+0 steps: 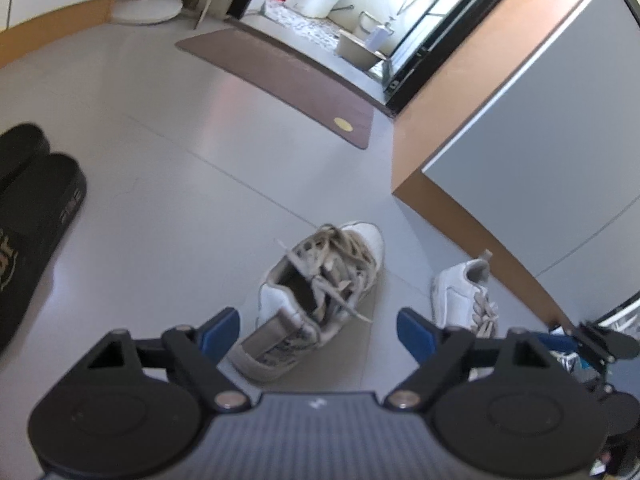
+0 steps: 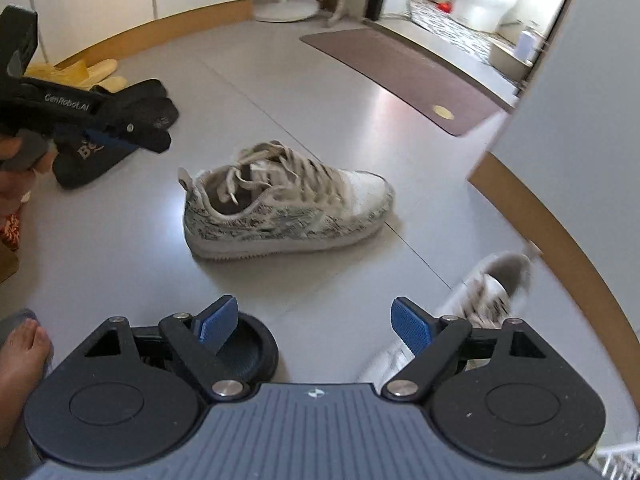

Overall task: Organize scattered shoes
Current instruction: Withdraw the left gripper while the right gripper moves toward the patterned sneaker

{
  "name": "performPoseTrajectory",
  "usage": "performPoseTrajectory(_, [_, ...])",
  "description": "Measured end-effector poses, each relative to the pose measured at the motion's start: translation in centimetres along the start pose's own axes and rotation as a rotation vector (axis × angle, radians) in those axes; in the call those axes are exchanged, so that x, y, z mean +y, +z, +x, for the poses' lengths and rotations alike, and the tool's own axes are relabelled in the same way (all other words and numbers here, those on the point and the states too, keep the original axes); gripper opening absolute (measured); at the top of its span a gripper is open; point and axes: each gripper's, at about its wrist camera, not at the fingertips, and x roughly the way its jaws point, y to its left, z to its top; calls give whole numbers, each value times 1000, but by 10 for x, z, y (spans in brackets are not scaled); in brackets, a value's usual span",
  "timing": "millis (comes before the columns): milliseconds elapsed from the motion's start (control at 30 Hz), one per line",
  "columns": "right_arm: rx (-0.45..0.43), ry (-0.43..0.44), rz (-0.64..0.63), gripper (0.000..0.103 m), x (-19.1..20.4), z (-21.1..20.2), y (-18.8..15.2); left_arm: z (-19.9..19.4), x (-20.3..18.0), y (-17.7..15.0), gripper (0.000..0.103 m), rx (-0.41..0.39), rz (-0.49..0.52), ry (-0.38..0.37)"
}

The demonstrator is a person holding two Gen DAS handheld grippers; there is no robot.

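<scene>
A worn grey-and-white sneaker [image 1: 320,292] [image 2: 288,208] stands upright on the grey floor. In the left wrist view its heel shows between the blue pads of my left gripper [image 1: 318,332], which is open and touches nothing. The matching white sneaker [image 1: 466,300] [image 2: 492,292] lies by the wall's brown skirting. My right gripper [image 2: 316,326] is open and empty above the floor, with a dark slipper [image 2: 250,354] under its left finger. In the right wrist view my left gripper [image 2: 120,136] hovers over a pair of black slippers [image 2: 156,108] [image 1: 36,216].
Yellow slippers [image 2: 100,72] lie behind the black pair. A brown mat [image 1: 288,76] [image 2: 400,72] fronts a bathroom doorway. A grey wall corner [image 1: 540,128] juts in on the right. A fan base [image 1: 146,10] stands far back. A person's bare foot [image 2: 20,356] is at lower left.
</scene>
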Motion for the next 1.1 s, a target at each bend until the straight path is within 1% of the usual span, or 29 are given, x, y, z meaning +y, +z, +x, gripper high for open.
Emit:
performPoseTrajectory(67, [2,-4,-61,88,3,11,4,-1,5,-1,87,4,-3,1])
performPoseTrajectory(167, [-15,11,-224,88,9,38,12,-1,13,0,87,6,-17,3])
performPoseTrajectory(300, [-20,48,-252,88,3,60,21,1,23,1,87,5,-43,24])
performPoseTrajectory(400, [-47,49,-339,87,0,74,28,4,24,2,87,4,-49,29])
performPoseTrajectory(433, [-72,37,-401,88,1,78,29,5,25,2,87,4,-50,30])
performPoseTrajectory(500, [-69,24,-441,88,1,86,32,4,26,2,87,3,-58,30])
performPoseTrajectory(533, [-65,19,-461,88,1,90,33,4,27,2,87,3,-64,29])
performPoseTrajectory(600, [-16,35,-480,88,-1,105,40,4,28,2,87,1,-68,29])
performPoseTrajectory(733, [14,60,-563,88,5,124,50,8,26,2,87,4,-58,42])
performPoseTrajectory(933, [69,70,-693,86,19,150,62,12,26,0,88,18,-59,45])
performPoseTrajectory(1000, [84,77,-709,86,21,154,63,11,27,0,88,16,-62,46])
performPoseTrajectory(1033, [86,79,-711,83,22,155,64,11,28,0,87,15,-67,44])
performPoseTrajectory(1067, [87,79,-705,78,24,158,65,11,28,0,87,16,-69,42])
performPoseTrajectory(1100, [88,80,-699,76,26,161,65,11,28,1,88,16,-71,41])
